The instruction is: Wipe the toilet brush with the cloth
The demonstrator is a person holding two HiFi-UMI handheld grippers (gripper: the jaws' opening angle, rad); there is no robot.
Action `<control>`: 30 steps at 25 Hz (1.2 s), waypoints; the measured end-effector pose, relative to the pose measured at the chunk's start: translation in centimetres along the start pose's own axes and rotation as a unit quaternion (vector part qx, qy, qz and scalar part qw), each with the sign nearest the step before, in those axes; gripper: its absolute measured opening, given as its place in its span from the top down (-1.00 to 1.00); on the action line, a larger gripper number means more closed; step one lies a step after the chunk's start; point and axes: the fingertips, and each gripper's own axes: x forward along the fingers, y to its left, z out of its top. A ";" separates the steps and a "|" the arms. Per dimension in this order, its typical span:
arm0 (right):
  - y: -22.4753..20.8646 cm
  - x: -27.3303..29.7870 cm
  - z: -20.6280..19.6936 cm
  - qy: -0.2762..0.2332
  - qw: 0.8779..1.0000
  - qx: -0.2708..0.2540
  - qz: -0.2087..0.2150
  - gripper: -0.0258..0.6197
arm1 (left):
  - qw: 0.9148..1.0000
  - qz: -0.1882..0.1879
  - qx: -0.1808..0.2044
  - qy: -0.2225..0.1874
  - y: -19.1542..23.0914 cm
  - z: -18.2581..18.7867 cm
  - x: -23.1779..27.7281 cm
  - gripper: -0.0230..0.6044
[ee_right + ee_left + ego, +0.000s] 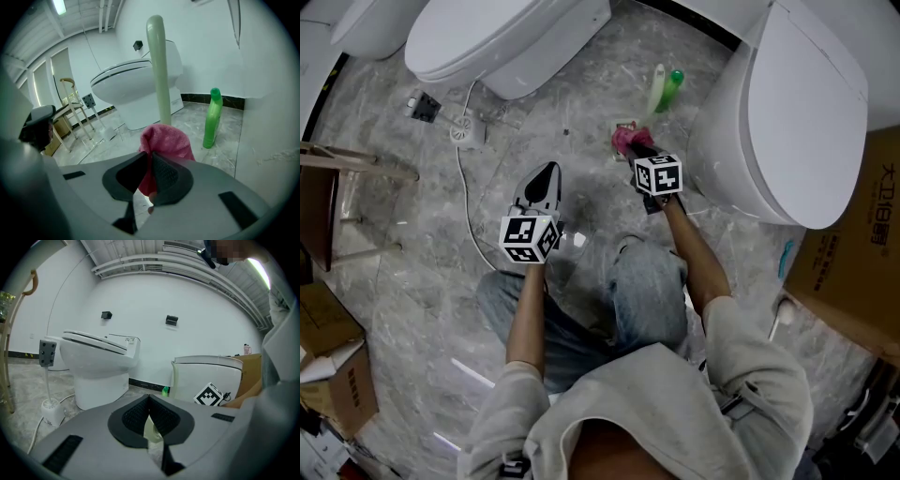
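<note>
The toilet brush's pale green handle (pixel 657 89) (pixel 158 70) rises out of a pink cloth (pixel 624 140) (pixel 168 140) bunched round its lower part. My right gripper (pixel 636 150) (pixel 151 161) is shut on the pink cloth, right against the handle. The brush's head is hidden. My left gripper (pixel 546 176) (pixel 149 405) hovers over the floor to the left, apart from the brush, its jaws shut. Only a pale sliver shows below its pads.
A green bottle (pixel 675 84) (pixel 213 117) stands beside the handle. White toilets flank the spot at the far left (pixel 506 37) and the right (pixel 797 112). A white stand with a rod (pixel 464 131) (pixel 50 411) and a cable lie on the left, a cardboard box (pixel 862 244) on the right.
</note>
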 end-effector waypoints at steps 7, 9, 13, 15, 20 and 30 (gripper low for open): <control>2.4 -6.1 4.0 -0.076 0.996 -0.048 0.001 0.75 | 1.000 -0.010 -0.002 -0.018 -1.3 1.0 -0.2 0.86; 3.1 -8.4 5.5 -0.100 0.993 -0.069 -0.002 0.75 | 1.000 -0.015 -0.002 -0.024 -2.0 1.4 -0.2 0.86; 4.2 -12.8 9.5 -0.152 0.983 -0.106 -0.004 0.75 | 0.999 -0.020 -0.001 -0.034 -3.0 2.2 -0.3 0.87; 4.6 -14.8 11.9 -0.180 0.977 -0.118 -0.005 0.75 | 0.999 -0.021 -0.002 -0.037 -3.2 2.4 -0.3 0.86; 5.1 -18.4 18.3 -0.240 0.961 -0.138 -0.014 0.75 | 0.999 -0.022 0.000 -0.041 -3.8 2.8 -0.4 0.87; 4.5 -14.5 21.2 -0.228 0.965 -0.132 -0.020 0.75 | 0.999 -0.016 0.006 -0.030 -3.7 2.4 -0.4 0.86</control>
